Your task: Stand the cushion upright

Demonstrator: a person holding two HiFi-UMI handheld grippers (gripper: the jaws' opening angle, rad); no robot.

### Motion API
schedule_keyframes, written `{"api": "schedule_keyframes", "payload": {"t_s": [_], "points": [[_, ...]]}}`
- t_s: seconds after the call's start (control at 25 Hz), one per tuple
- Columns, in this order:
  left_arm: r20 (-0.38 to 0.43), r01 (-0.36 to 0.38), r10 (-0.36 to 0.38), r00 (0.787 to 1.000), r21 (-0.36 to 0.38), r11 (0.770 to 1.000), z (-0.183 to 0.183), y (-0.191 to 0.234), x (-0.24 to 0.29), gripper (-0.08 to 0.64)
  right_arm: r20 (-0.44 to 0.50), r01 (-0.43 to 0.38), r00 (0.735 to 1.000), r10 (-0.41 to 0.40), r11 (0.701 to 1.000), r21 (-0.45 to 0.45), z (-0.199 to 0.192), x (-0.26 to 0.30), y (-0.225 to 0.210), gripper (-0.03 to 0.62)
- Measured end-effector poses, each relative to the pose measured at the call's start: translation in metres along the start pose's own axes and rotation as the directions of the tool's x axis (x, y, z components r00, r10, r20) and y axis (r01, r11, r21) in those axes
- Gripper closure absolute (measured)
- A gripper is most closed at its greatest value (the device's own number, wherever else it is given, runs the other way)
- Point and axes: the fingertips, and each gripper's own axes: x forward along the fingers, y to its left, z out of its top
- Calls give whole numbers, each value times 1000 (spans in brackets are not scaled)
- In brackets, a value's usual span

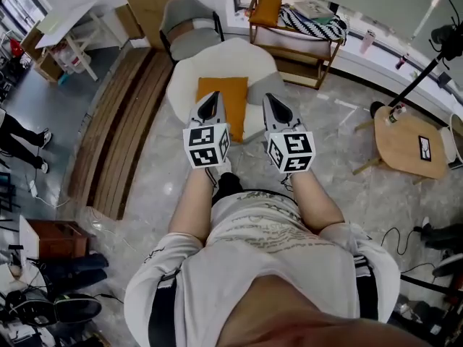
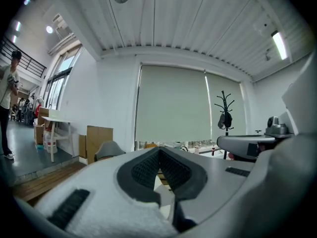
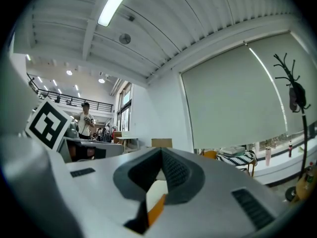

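I see the orange cushion lying flat on the seat of the white armchair, just above the middle of the head view. My left gripper hangs over the cushion's left edge in that picture. My right gripper sits just off its right edge, over the chair's seat. Both point toward the top of the frame. In each gripper view the fingers are clenched tip to tip with nothing caught between them. A sliver of orange shows through the gap below the right pair. A grey chair stands behind the armchair at the top, and a wooden shelf unit stands at the upper right.
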Motion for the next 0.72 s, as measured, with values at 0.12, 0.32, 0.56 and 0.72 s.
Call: {"api": "schedule_keyframes", "payload": {"t_s": [0.12, 0.32, 0.56, 0.72], "points": [[-4, 25, -25, 1000, 9, 1000, 0, -6, 17, 546, 0, 15, 1000, -15, 1000, -5, -1, 5, -11, 565], [-11, 43, -43, 999, 10, 999, -1, -3, 39, 546, -4, 28, 1000, -28, 1000, -10, -4, 19, -22, 565], [-30, 47, -46, 998, 13, 999, -6, 12, 65, 546, -23, 33, 999, -33, 999, -14, -15, 44, -27, 565], [-40, 46, -45, 998, 29, 999, -4, 28, 86, 546, -24, 37, 999, -37, 999, -6, -15, 72, -31, 565]]}}
